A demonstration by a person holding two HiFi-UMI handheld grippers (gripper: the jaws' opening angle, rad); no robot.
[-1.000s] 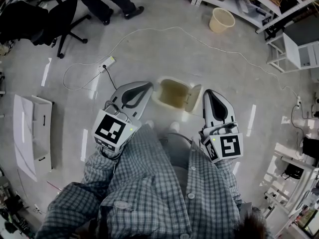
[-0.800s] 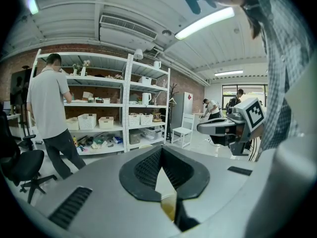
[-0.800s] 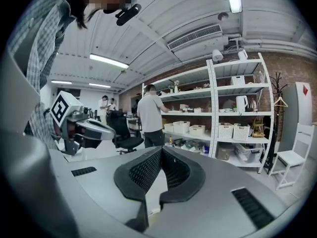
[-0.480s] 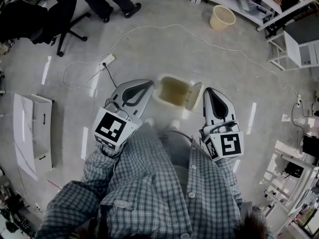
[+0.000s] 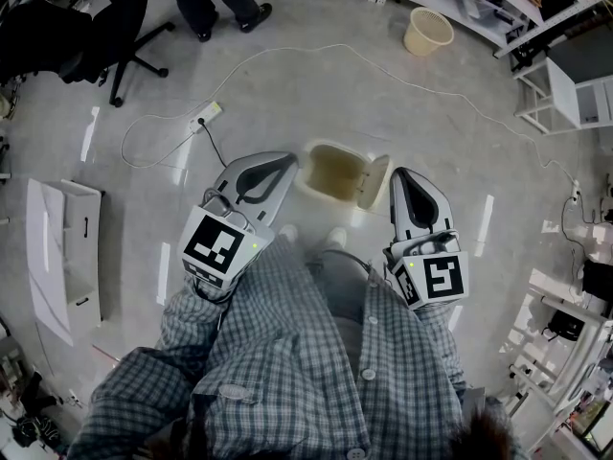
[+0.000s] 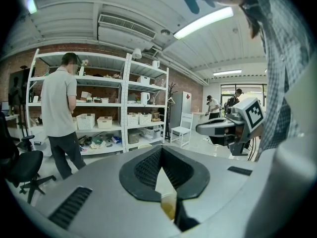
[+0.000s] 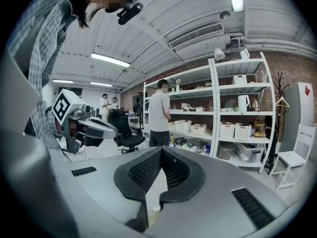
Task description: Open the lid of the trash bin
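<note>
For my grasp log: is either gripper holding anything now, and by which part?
Nothing is held. The left gripper and right gripper have their jaws together with nothing between. The trash bin lies between them, its lid open.

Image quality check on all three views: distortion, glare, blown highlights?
Head view: strong fisheye bend, with white streaks of light glare on the glossy floor; the trash bin is sharp. Left gripper view: black round vignette, and the ceiling tube light is blown out. Right gripper view: same vignette, a mosaic patch at top, and the shelf rack looks bowed.
</note>
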